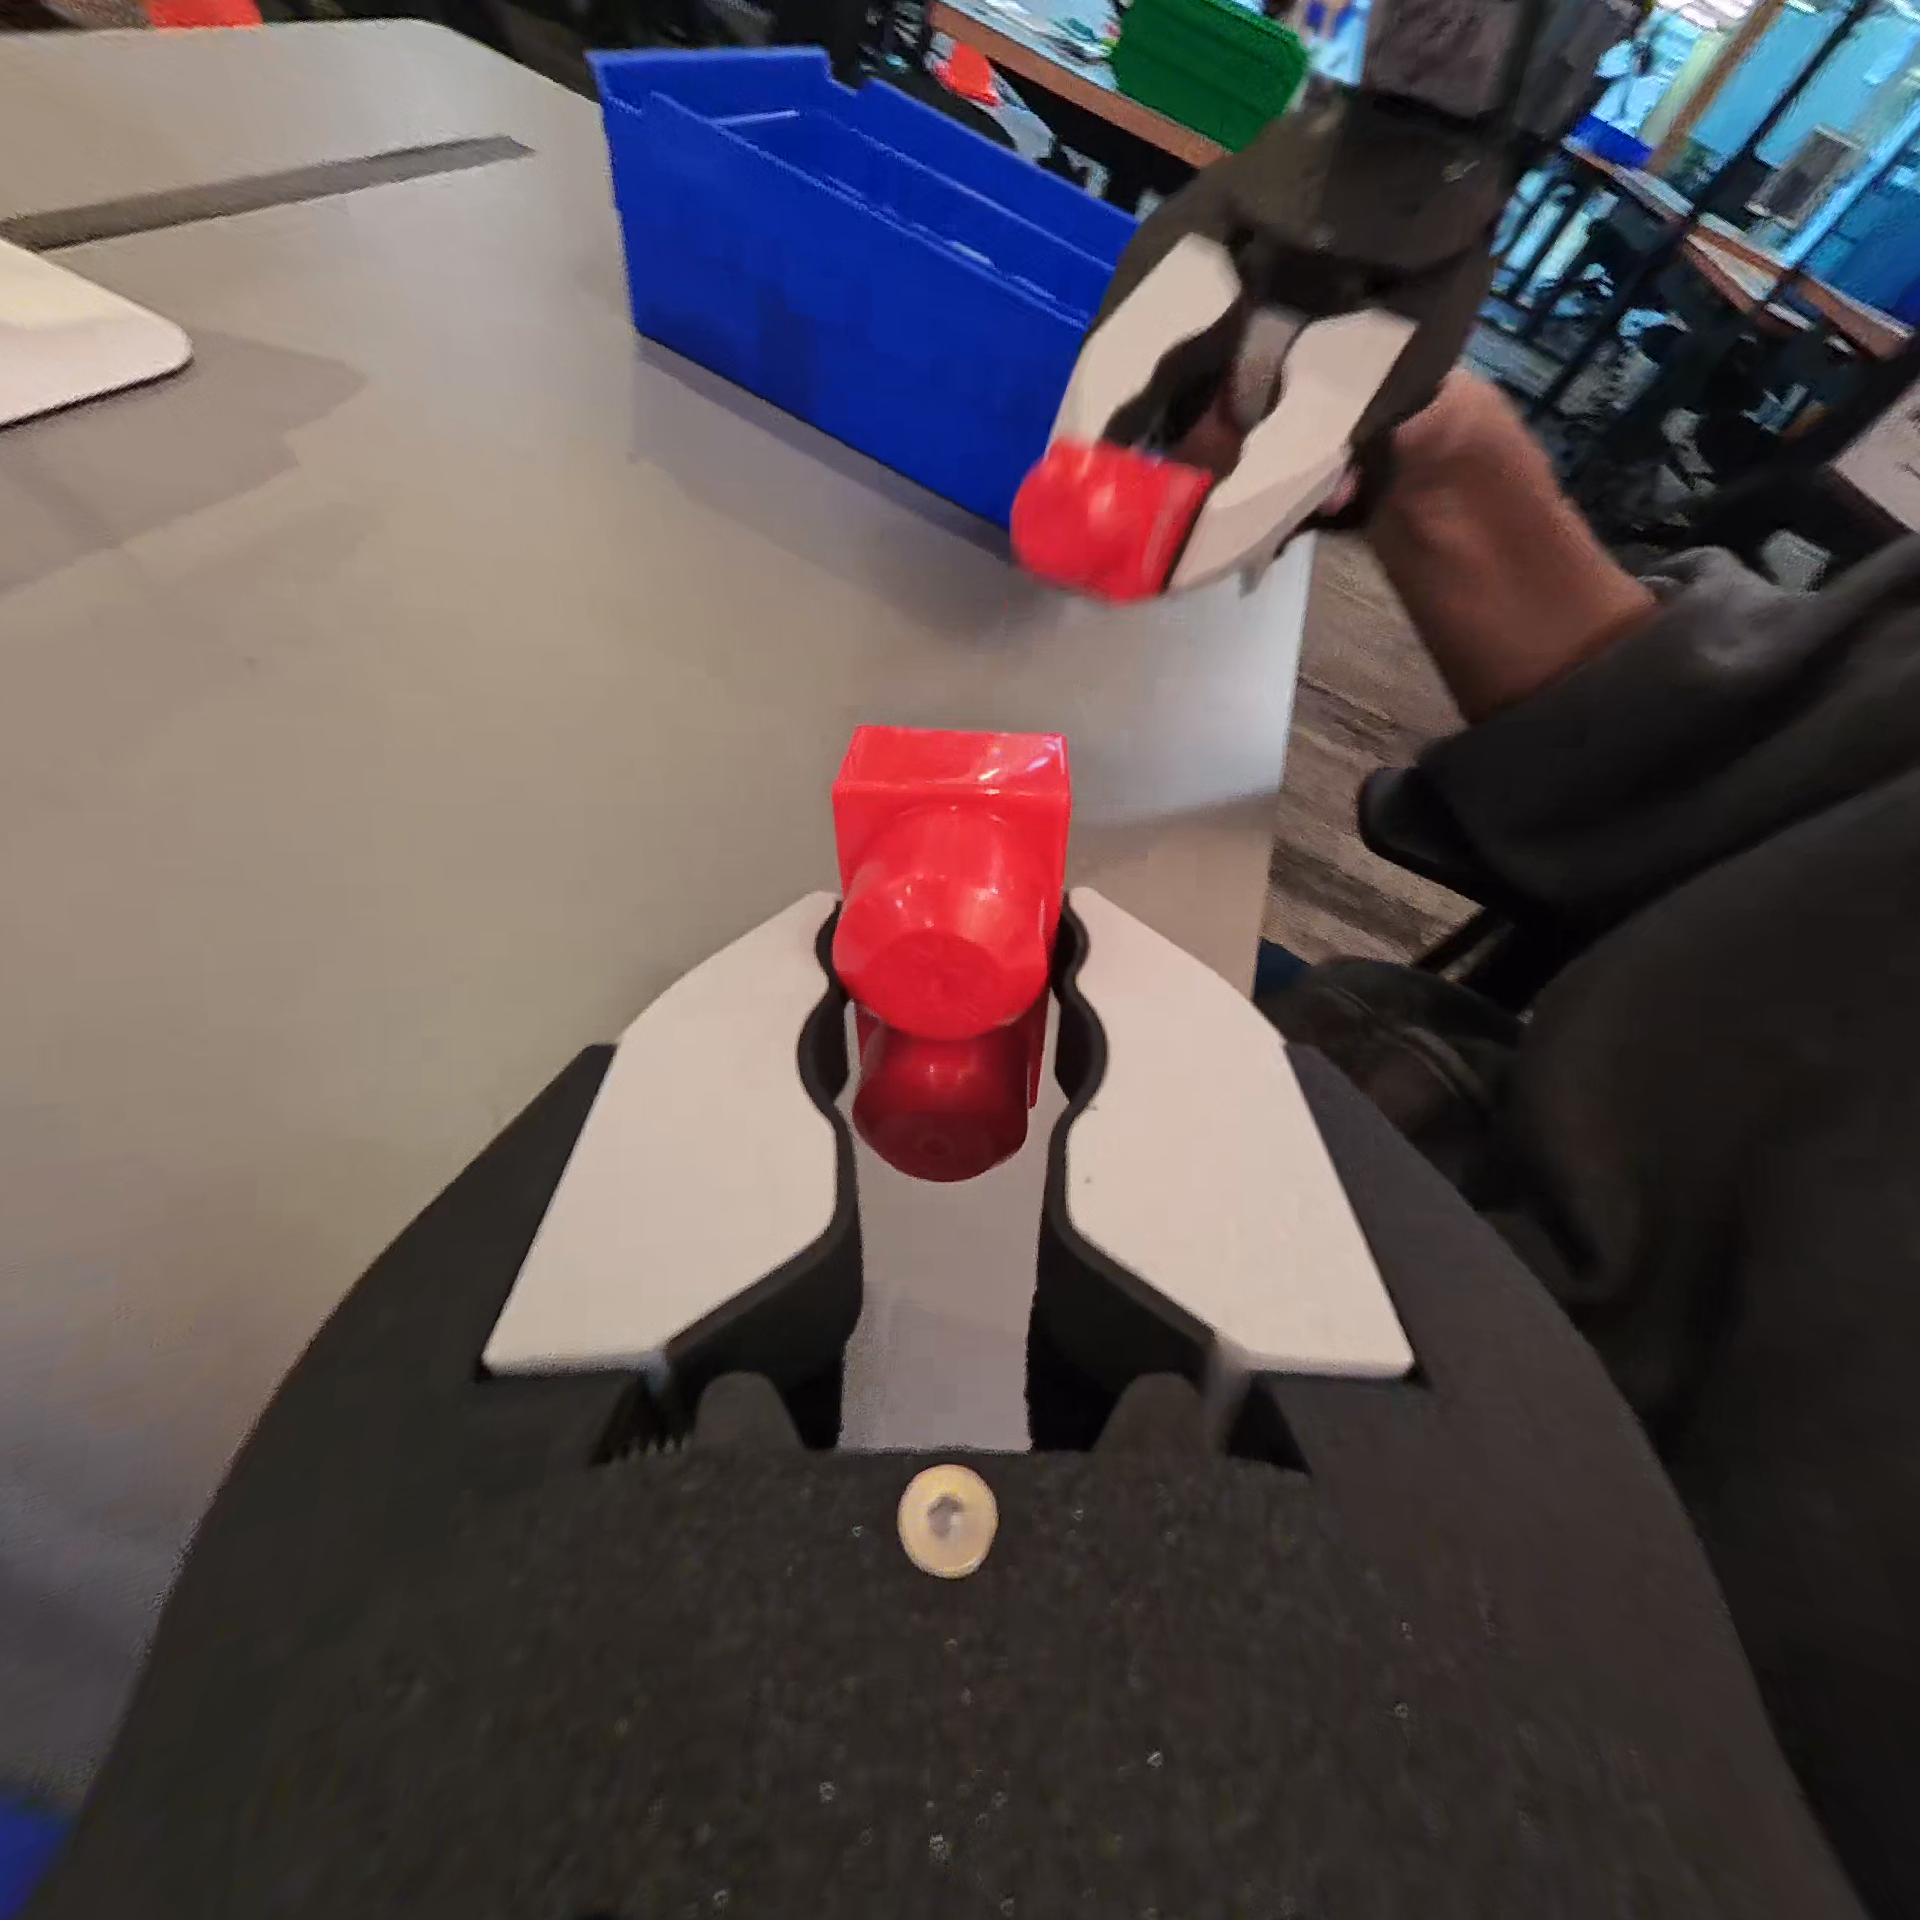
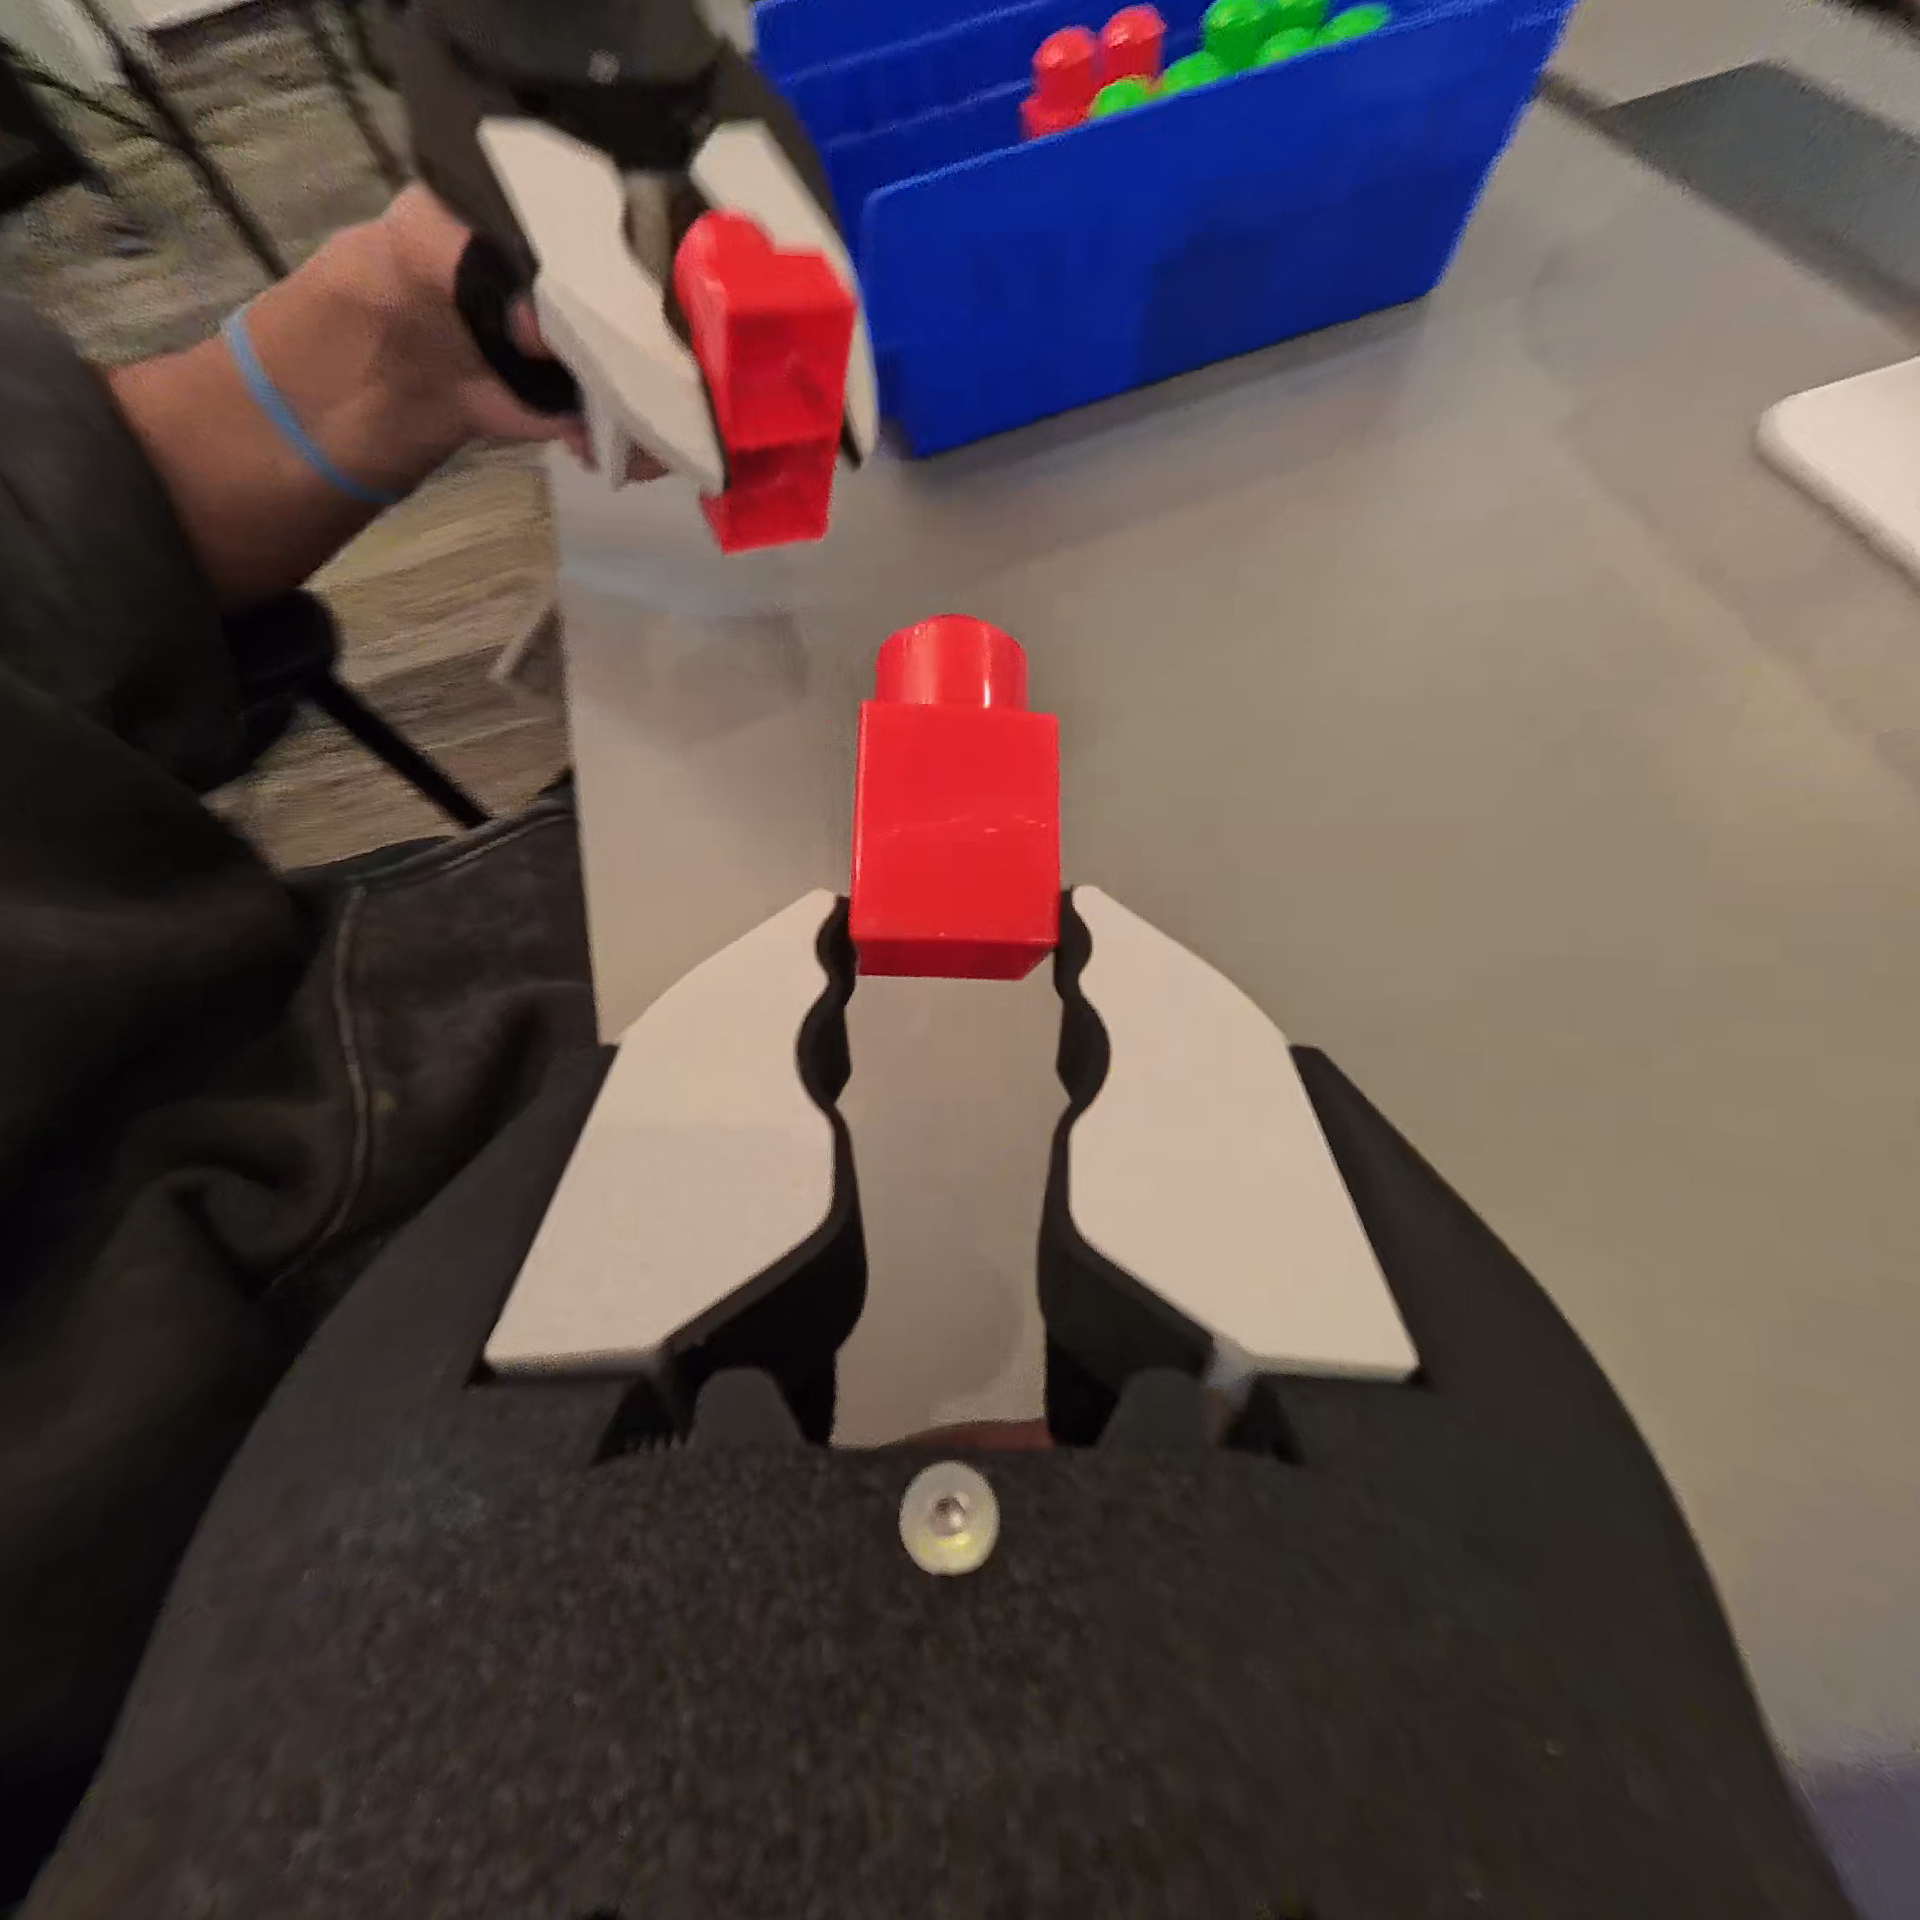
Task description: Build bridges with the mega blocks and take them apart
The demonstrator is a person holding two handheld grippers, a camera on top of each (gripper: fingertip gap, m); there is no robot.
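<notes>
The blue bin (image 2: 1143, 281) stands near the table's (image 1: 364, 727) far corner, a smooth grey top with a darker strip across it. The bin is ribbed hard plastic with dividers; one compartment holds glossy red blocks (image 2: 1091, 62) and green blocks (image 2: 1247, 52) piled together. A flat white plate-like object (image 1: 73, 332) with rounded corners lies on the table well apart from the bin. Beyond the table edge are patterned carpet and dark chair legs. No writing can be read anywhere.

The left gripper (image 1: 948, 935) has pale flat fingers (image 1: 717, 1091) lined with wavy black rubber. Its jaws are closed partway onto a two-stud red block (image 1: 951, 831), studs pointing back at the camera, held in the air above the table. A bare hand (image 2: 395, 343) with a blue band (image 2: 281, 405) at the wrist grips its handle.

The right gripper (image 2: 954, 935) is likewise clamped on a red piece (image 2: 951, 821) held by its square base at the fingertips, one round stud pointing away. A faint seam crosses its body; whether it is one block or two stacked cannot be told. Both held pieces hover near each other, apart, before the bin. A dark sleeve (image 1: 1714, 831) fills the side.
</notes>
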